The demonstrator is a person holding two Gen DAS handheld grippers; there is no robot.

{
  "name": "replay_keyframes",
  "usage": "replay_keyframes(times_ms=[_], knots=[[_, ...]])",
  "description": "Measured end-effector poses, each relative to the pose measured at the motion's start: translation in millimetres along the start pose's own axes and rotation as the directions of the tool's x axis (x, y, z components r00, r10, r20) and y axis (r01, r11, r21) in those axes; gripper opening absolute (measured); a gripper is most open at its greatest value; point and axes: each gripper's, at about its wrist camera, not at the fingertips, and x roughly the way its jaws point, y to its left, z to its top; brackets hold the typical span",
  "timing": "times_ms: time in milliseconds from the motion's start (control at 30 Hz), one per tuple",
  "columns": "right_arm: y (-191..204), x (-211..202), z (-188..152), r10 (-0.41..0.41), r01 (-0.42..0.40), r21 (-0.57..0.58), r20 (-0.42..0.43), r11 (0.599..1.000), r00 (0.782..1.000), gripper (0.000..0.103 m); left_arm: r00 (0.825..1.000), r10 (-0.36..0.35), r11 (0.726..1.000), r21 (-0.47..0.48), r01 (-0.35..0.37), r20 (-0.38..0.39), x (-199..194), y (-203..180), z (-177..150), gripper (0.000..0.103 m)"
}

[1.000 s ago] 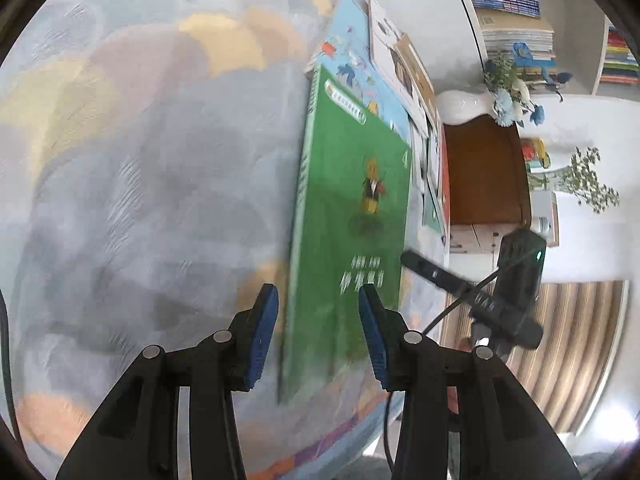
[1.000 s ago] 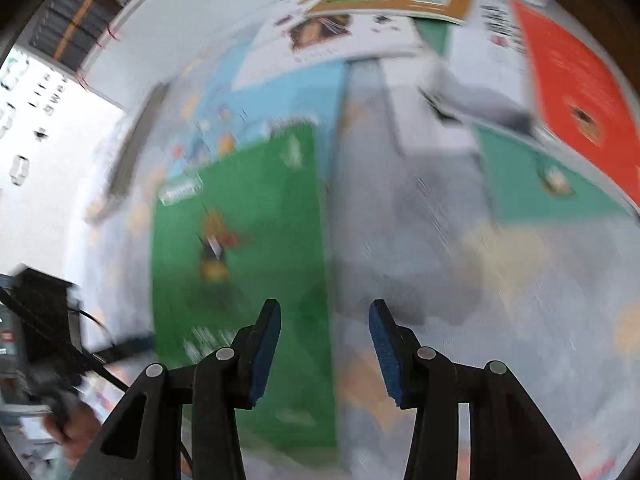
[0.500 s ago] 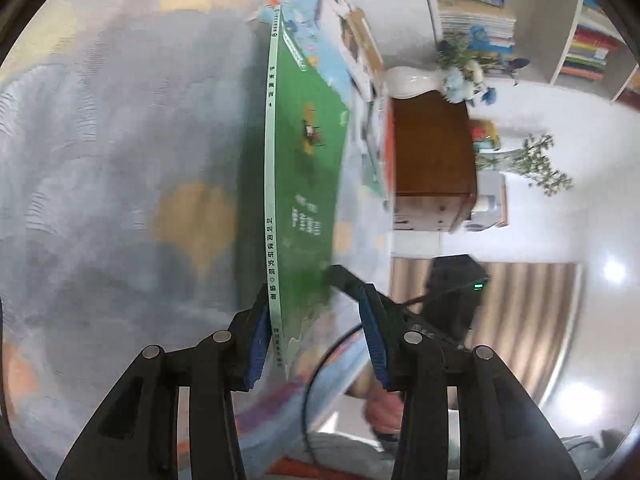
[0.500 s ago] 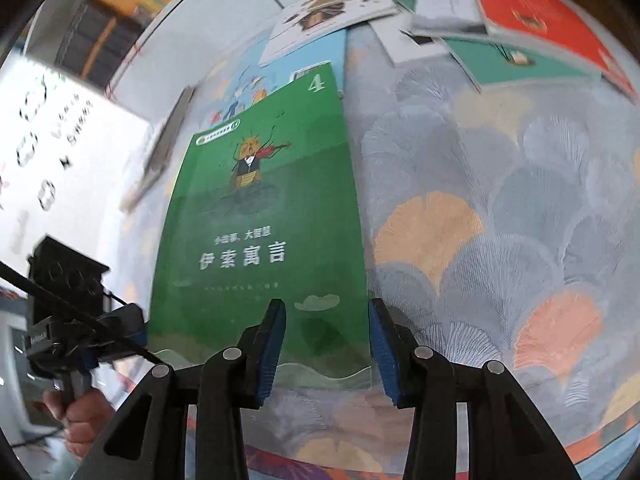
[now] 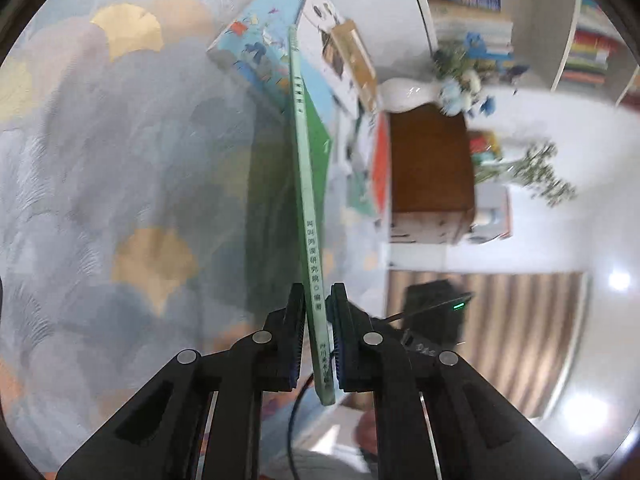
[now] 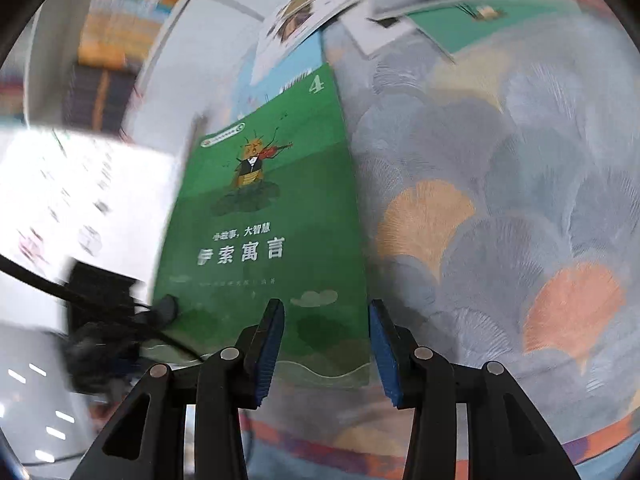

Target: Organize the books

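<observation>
A green picture book (image 6: 264, 216) with a violin-playing insect on its cover is tilted up off the patterned tablecloth (image 6: 500, 184). My left gripper (image 5: 318, 320) is shut on the near end of its spine, so the green book (image 5: 308, 200) shows edge-on in the left wrist view. My right gripper (image 6: 326, 344) stands open over the book's near right corner, with nothing pressed between its pads. The left gripper (image 6: 120, 312) shows as a dark blur at the book's left corner.
More books lie at the table's far end: a light blue one (image 5: 260, 60), a white one (image 5: 324, 40), a brown one (image 5: 356, 56), a red one (image 5: 378, 160) and a teal one (image 6: 480, 20). Beyond the table stand a wooden cabinet (image 5: 428, 168), a white vase (image 5: 404, 94) and bookshelves (image 5: 468, 8).
The left jaws have shut on the green book's spine and raised that edge, so the book now shows edge-on. The right gripper has swung in over the book's near edge.
</observation>
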Motion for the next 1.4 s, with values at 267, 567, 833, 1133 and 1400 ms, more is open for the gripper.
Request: replay_keyframes(times_ms=[267,567,833,1133,1400], knots=[[-25,18,12,0.189,-0.182,0.141,-0.039,0.973,0.981,0.054,0.989,-0.146,0.976,-0.16,0.145,0.007,2,13,4,0.011],[1,23,25,0.253,-0.251,0.078,-0.011,0.965,0.968,0.04,0.99,-0.139,0.972,-0.188,0.142,0.028,-12,26,6,0.01],[92,17,12,-0.115,0.121,-0.371,0.037,0.921,0.993,0.037,0.991,0.121,0.988,0.094,-0.125,0.055,-15,-15,3,0.01],[160,4,7,-0.118,0.144,-0.565,0.083,0.813,0.99,0.039,0.985,0.054,0.978,0.188,-0.086,0.166,-68,-37,13,0.015],[245,57,37,-0.045,0.072,-0.697,0.057,0.713,0.997,0.039,0.926,0.068,0.977,0.165,-0.137,0.372,-152,-28,59,0.015]])
